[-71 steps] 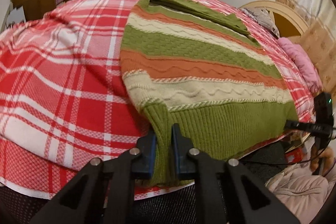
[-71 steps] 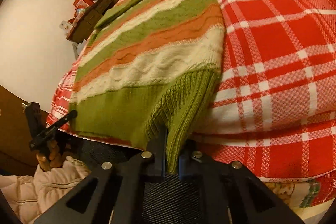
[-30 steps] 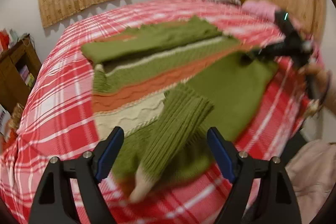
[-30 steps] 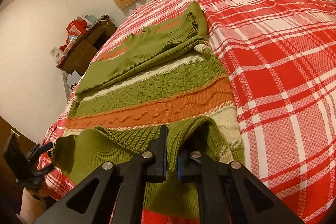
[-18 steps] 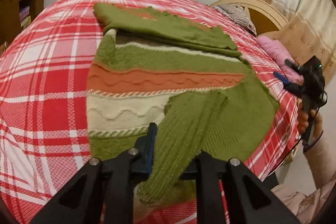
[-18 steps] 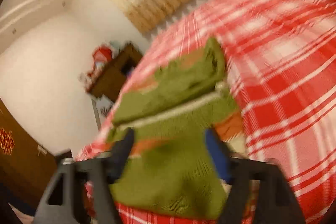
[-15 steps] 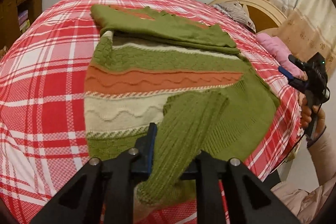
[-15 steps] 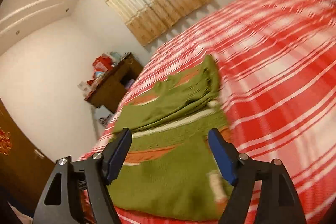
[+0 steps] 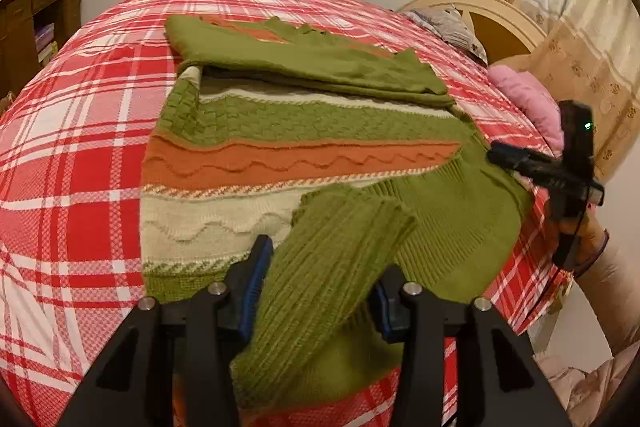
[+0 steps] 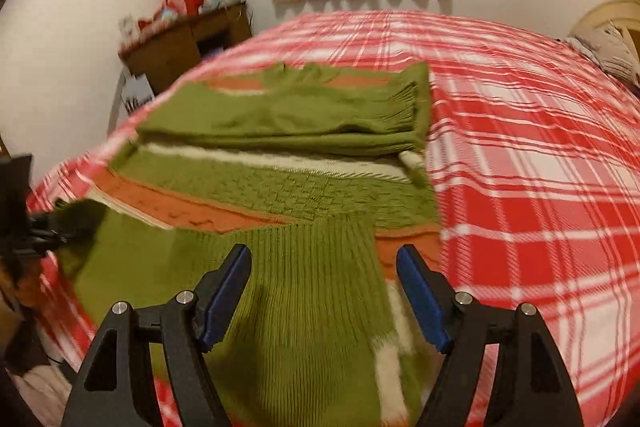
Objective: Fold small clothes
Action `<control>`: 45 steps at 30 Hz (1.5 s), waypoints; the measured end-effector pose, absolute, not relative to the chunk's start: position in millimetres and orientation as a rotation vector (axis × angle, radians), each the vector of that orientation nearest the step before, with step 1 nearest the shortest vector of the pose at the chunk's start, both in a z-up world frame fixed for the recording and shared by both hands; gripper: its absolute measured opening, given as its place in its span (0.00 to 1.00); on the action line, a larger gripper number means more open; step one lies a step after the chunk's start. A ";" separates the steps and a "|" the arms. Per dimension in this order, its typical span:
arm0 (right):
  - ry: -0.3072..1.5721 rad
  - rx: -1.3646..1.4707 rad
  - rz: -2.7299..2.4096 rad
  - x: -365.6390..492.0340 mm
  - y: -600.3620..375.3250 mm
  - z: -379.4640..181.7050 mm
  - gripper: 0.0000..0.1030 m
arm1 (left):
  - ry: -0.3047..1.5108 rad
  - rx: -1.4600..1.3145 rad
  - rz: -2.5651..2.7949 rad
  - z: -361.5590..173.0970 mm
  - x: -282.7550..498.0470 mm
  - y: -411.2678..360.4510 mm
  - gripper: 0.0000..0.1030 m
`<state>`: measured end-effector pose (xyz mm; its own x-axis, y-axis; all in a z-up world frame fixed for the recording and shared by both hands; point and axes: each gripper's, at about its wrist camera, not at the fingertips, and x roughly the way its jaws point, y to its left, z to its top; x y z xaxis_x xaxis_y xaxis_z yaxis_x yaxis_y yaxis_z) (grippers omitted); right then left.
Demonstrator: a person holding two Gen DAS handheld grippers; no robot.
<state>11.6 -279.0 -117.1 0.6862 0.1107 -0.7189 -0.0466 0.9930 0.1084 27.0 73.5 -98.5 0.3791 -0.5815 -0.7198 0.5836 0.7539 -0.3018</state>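
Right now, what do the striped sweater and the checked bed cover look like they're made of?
Striped sweater: chunky knit yarn, probably wool or acrylic; ribbed hem and raised wavy cable rows, matte and fuzzy. Checked bed cover: woven fabric, likely cotton; fine waffle-like grid in the red squares, matte.

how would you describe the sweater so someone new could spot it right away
Start at the big bed with the red and white plaid cover. The sweater lies flat on it, nearest the camera. It is the only knit there, striped green, orange and cream.
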 end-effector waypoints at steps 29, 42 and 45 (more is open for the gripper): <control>0.510 0.043 -0.049 23.9 -273.0 3.1 0.11 | 0.746 -0.128 -0.541 -14.8 104.6 65.0 0.10; 0.541 0.050 -0.089 99.7 -291.9 1.5 0.11 | 0.740 -0.180 -0.468 -5.2 170.2 52.2 0.07; 0.557 0.042 -0.100 118.1 -293.8 -5.7 0.11 | 0.735 -0.174 -0.450 -6.3 184.9 49.9 0.07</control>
<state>118.1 -293.8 -5.7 0.8444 -0.0836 -0.5292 0.1066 0.9942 0.0130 184.9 49.9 -6.3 0.6519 -0.4542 -0.6073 0.3341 0.8909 -0.3076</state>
